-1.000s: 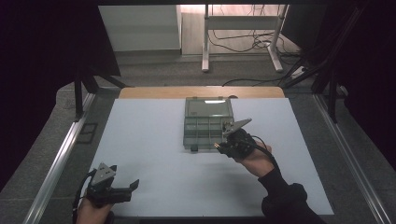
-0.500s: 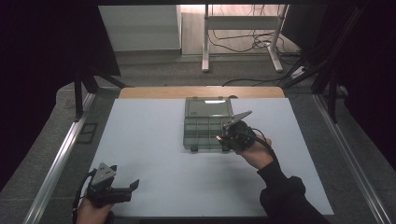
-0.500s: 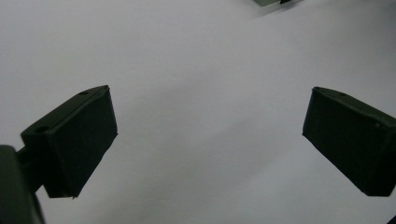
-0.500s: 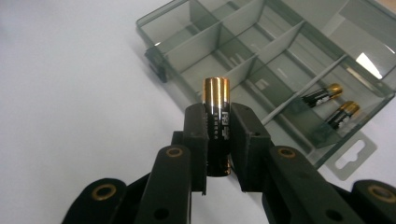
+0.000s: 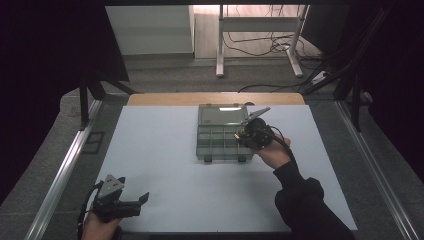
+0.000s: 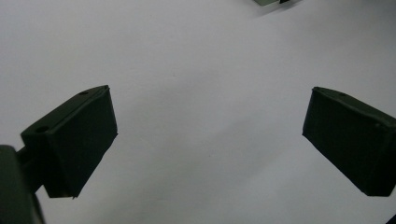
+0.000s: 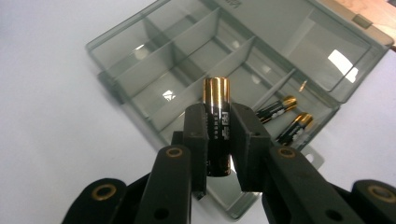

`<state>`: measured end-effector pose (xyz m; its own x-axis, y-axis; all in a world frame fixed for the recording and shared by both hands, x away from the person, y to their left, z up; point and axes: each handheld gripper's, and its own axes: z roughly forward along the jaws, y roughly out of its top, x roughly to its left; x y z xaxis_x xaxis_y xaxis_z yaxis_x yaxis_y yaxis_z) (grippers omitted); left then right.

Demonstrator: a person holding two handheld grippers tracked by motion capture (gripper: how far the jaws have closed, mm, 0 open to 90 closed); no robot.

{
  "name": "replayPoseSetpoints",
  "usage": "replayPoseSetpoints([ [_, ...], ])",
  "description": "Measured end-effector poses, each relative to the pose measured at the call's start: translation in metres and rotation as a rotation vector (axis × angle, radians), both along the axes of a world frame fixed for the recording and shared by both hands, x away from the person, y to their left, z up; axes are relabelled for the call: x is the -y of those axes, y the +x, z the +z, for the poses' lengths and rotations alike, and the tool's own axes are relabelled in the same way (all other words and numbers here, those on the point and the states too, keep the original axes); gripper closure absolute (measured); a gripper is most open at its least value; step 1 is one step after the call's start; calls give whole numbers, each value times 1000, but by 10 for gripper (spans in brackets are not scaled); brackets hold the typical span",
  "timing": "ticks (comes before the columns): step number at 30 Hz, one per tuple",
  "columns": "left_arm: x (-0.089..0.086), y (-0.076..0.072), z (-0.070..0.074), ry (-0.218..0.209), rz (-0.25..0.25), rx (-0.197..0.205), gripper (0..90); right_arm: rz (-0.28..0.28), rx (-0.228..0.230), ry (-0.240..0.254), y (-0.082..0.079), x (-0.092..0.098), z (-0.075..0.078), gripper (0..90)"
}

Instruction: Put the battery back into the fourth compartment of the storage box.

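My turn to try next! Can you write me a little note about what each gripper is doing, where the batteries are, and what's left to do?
Right gripper: shut on a battery, held upright over the open organizer box.
Left gripper: open, holding nothing, near the table's front left corner.
Done: two batteries already lie in one end compartment of the box.
Left: probably put the held battery in with them, then let go. Lid isn't closed yet.

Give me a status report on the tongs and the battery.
Right tongs shut on battery, above organizer box. Left tongs open, empty, over white table. Two batteries already in one compartment. Nothing in the way.
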<state>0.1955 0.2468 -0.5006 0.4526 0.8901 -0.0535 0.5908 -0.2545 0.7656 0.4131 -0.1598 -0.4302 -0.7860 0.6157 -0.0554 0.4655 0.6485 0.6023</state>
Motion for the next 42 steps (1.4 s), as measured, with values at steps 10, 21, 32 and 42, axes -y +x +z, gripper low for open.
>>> replayPoseSetpoints([
  [10, 0, 0, 0, 2, -2, -2, 37, -82, -10, 6, 30, 6, -4, 764],
  [21, 1, 0, 0, 8, -7, -2, 37, -156, -26, -24, 57, 3, -24, 763],
  [32, 1, 0, 0, 13, -7, -3, 37, -174, -27, 12, 58, 9, -24, 492],
  [42, 2, 0, 0, 18, -7, -5, 37, -85, 15, 53, 30, 15, -16, 274],
])
